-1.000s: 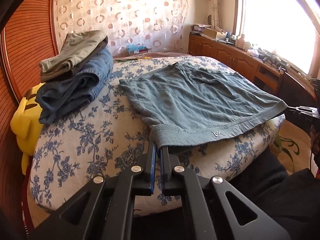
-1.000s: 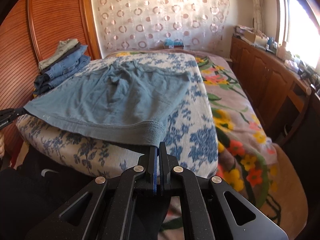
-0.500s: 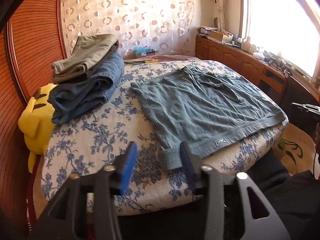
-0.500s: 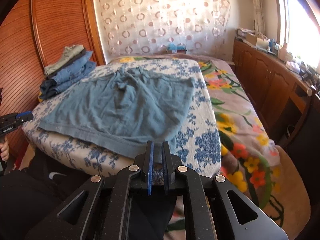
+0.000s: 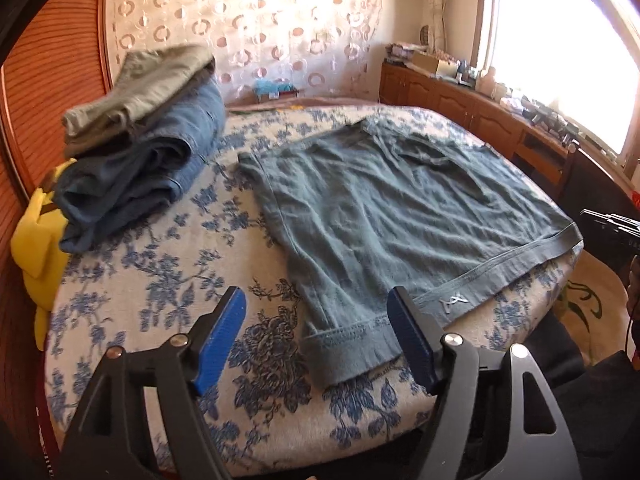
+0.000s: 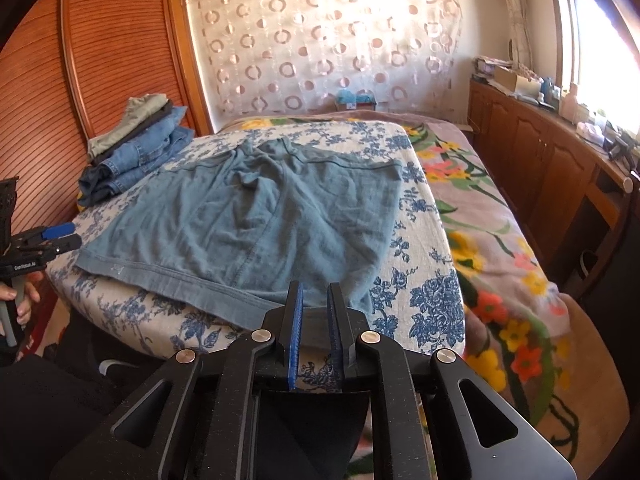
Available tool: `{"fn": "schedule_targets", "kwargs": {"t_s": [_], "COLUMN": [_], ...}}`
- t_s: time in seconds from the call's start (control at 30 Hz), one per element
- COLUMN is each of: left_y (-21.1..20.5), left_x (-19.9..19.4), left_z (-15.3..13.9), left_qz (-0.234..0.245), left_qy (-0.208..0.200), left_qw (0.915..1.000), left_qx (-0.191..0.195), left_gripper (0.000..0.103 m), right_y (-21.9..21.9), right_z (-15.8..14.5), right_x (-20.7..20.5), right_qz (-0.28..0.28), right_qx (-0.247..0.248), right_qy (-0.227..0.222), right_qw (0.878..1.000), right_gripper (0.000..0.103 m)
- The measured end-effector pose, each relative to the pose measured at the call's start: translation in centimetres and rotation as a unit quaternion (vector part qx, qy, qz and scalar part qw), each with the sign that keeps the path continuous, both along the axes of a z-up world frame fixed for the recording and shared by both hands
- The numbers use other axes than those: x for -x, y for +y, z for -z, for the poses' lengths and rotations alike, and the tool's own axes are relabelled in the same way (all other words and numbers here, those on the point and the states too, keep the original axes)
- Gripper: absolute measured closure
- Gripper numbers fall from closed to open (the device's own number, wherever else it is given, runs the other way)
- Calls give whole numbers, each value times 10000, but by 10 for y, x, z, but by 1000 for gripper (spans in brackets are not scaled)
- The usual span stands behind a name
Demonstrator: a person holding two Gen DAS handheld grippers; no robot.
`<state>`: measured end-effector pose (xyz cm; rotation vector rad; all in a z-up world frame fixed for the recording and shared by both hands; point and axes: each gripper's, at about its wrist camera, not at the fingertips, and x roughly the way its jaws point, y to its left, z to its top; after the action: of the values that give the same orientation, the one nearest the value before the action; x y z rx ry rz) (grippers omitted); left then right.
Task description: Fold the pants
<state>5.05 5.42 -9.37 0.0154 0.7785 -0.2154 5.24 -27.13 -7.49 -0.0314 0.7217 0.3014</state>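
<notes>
On the bed [image 5: 132, 280] with its blue-flowered cover, the pants [image 5: 400, 216] now lie flat and free, their hem just ahead of both grippers, where a second ago each gripper pinched a hem corner. The left gripper [image 5: 316, 340] has sprung wide, the near hem corner lying between its fingers untouched, while the right gripper [image 6: 316, 328] has parted only narrowly and holds nothing. The spreading step looks finished — the first fold likely needs a fresh grasp.

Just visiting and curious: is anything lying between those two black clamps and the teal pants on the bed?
Nothing visible. The left gripper is open around the pants hem corner; the right gripper, slightly open, sits at the opposite hem corner.
</notes>
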Motion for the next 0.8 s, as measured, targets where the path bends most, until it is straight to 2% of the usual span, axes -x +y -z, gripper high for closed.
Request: {"fn": "schedule_targets", "kwargs": {"t_s": [0.13,0.3,0.47,0.53,0.6,0.8], "left_y": [-5,-6,-6,-5,-6,-5], "left_x": [-13,-15,-20,-23,-25,-26], "left_z": [19,21,23,24,24,25], "left_qz": [59,72,87,85,95,80], "left_qy": [336,392,444,483,504,462], "left_qw": [9993,9992,9989,9987,9986,9988], "left_qx": [-134,-71,-135,-145,-165,-157], "left_gripper": [30,29,12,9,7,4], "right_y": [-3,-8,-8,-8,-9,-11], "right_z": [5,8,11,14,17,27], "right_x": [-1,-1,-2,-3,-4,-9], "right_qz": [31,102,119,148,171,271], "right_qx": [-7,1,12,39,59,134], "right_qy": [52,80,99,132,173,291], "right_qw": [10000,9999,9999,9998,9997,9991], "right_gripper": [92,91,90,90,89,77]}}
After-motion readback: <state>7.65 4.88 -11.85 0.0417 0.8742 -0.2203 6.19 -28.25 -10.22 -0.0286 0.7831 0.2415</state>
